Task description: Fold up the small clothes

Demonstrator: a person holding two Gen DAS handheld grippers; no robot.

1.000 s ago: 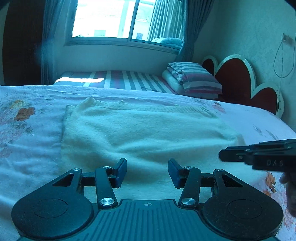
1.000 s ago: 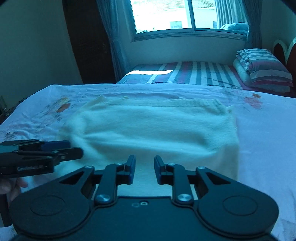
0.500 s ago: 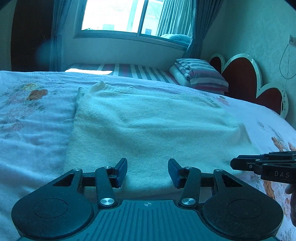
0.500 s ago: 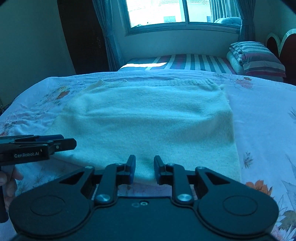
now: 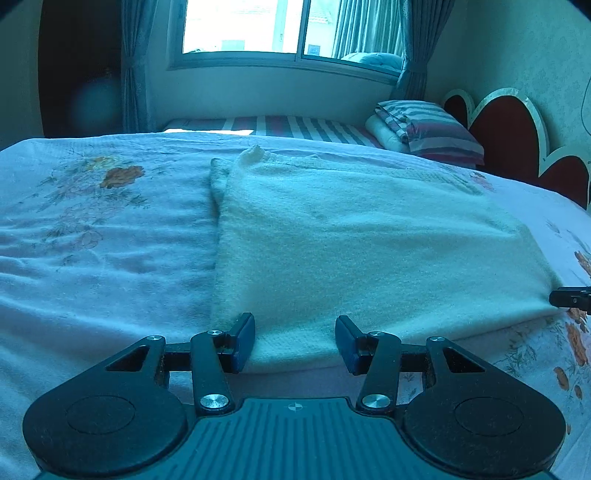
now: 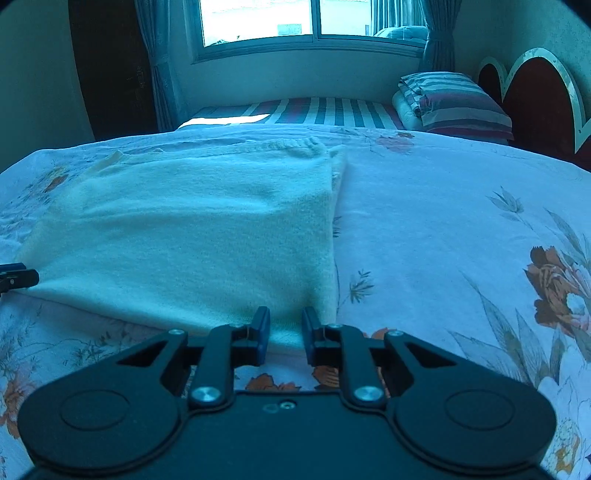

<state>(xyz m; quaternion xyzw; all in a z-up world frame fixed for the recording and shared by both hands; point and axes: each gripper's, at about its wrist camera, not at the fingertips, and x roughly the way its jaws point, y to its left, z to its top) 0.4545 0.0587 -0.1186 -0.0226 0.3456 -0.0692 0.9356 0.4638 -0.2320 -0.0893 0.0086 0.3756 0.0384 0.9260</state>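
A cream knit garment (image 5: 351,240) (image 6: 192,229) lies flat on the floral bedsheet (image 5: 92,258) (image 6: 461,240). My left gripper (image 5: 295,341) is open, low over the garment's near left corner, with the near hem between its blue pads (image 5: 243,339). The right gripper (image 6: 284,338) is at the near right corner. Its jaws are closing, a narrow gap still shows, and the hem lies between the pads without being pinched. Each gripper's tip shows at the edge of the other view: the right one (image 5: 570,299), the left one (image 6: 18,278).
A second bed with a striped cover (image 5: 295,127) and a stack of striped pillows (image 5: 428,129) stands behind, under the window (image 6: 314,18). A red heart-shaped headboard (image 5: 509,136) is at the right. Wrinkled sheet spreads left and right of the garment.
Both grippers moved apart, the left toward the garment's left corner, the right toward its right corner, and lower to the near hem. The right jaws narrowed slightly.
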